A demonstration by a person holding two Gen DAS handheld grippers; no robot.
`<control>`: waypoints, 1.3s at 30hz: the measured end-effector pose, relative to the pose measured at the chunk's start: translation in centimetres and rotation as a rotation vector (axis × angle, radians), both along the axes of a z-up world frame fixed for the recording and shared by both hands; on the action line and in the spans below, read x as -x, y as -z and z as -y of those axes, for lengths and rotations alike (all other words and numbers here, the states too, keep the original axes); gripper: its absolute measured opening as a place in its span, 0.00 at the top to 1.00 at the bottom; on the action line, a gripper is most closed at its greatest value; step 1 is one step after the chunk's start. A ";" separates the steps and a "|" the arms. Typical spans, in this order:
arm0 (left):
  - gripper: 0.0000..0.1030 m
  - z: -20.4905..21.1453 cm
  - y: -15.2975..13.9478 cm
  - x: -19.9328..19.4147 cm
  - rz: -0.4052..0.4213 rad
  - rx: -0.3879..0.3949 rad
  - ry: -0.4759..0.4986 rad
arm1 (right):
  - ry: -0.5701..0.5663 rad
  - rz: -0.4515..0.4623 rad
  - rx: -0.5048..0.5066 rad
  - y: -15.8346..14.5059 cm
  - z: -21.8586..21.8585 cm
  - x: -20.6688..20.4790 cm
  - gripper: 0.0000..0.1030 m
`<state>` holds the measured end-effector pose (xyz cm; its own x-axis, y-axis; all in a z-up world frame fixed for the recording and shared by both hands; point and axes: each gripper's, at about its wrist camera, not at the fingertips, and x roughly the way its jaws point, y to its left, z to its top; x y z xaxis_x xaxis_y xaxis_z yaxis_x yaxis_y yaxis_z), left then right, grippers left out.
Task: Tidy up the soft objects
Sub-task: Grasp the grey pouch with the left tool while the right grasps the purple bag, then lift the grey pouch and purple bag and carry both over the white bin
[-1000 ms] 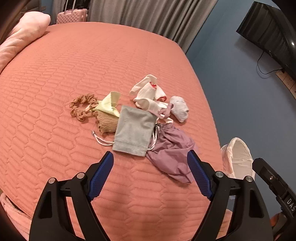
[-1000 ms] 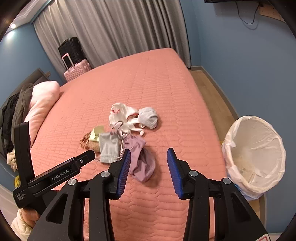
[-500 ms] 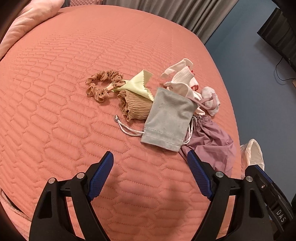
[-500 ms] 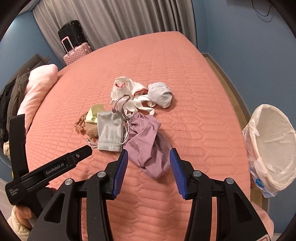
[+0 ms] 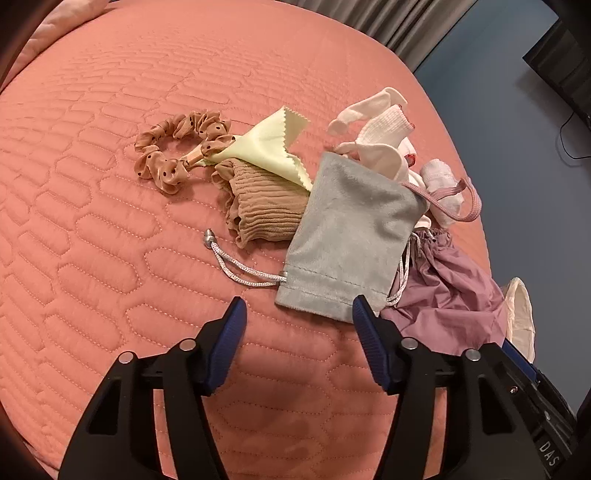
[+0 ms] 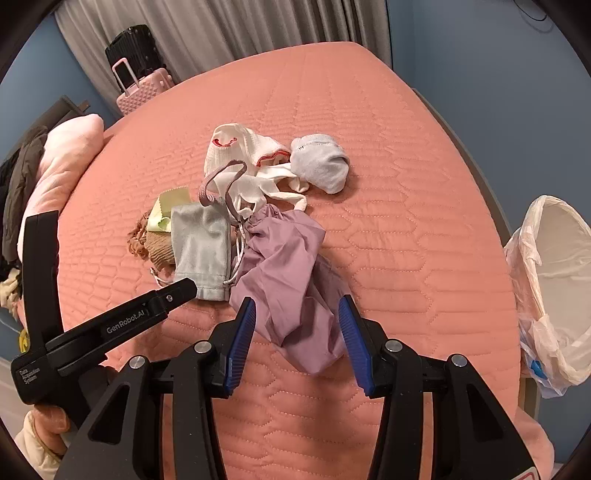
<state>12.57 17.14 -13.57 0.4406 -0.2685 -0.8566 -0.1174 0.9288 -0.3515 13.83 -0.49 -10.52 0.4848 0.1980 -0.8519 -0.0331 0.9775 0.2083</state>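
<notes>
left gripper [image 5: 297,317]: jaws gaping wide, gripping nothing, hovering at the grey drawstring pouch [image 5: 351,236] | right gripper [image 6: 297,321]: jaws standing open, empty, straddling the lilac drawstring bag [image 6: 291,280] | pile lying mid-bed [image 6: 406,229], socks [image 6: 321,166] at 12 o'clock, scrunchie [image 5: 177,147] at 10

Left tongs [image 5: 297,314] and right tongs [image 6: 297,317] both gape, holding nothing.

A pink suitcase [image 6: 142,92] stands by grey curtains [image 6: 236,29]; lined bin [image 6: 554,280] bedside.
</notes>
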 end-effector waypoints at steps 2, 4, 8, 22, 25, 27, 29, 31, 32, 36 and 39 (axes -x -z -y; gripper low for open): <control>0.62 0.1 0.1 -0.1 -0.001 -0.002 0.005 | -0.005 -0.007 -0.002 0.4 -0.2 -0.3 0.55; 0.71 0.1 0.3 -0.3 -0.016 0.004 0.015 | -0.007 -0.009 -0.004 0.7 -0.3 -0.3 0.59; 0.91 1.0 0.1 -0.4 -0.007 -0.006 0.027 | -0.014 -0.015 -0.018 1.1 -0.2 -0.3 0.80; 0.99 2.9 -6.4 1.2 0.144 -0.004 0.091 | -0.004 0.147 -0.056 -5.7 1.4 1.5 0.97; 0.99 3.5 -8.7 1.6 0.192 0.000 0.114 | 0.008 0.195 -0.068 -8.0 2.2 2.0 0.97; 0.99 4.2 -10.2 1.9 0.222 0.003 0.127 | 0.016 0.229 -0.072 -9.7 2.9 2.5 0.97; 0.99 4.8 -11.7 2.1 0.251 0.006 0.142 | 0.028 0.265 -0.079 -11.5 3.7 3.0 0.97; 0.99 5.6 -13.2 2.7 0.276 0.006 0.155 | 0.042 0.298 -0.084 -12.9 4.7 3.4 0.97; 0.99 6.0 -14.0 2.8 0.287 0.011 0.164 | 0.051 0.316 -0.088 -13.7 5.3 3.7 0.97; 0.99 8.2 -17.0 2.8 0.337 0.025 0.203 | 0.084 0.382 -0.092 -16.8 7.5 4.7 0.97; 0.99 10.1 -19.0 3.1 0.376 0.030 0.243 | 0.108 0.427 -0.084 -18.9 9.4 5.4 0.97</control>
<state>9.47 7.05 5.43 0.6412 -0.4249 -0.6389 0.2443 0.9024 -0.3550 8.38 -9.85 8.43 0.8112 0.1863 -0.5543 -0.0315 0.9605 0.2766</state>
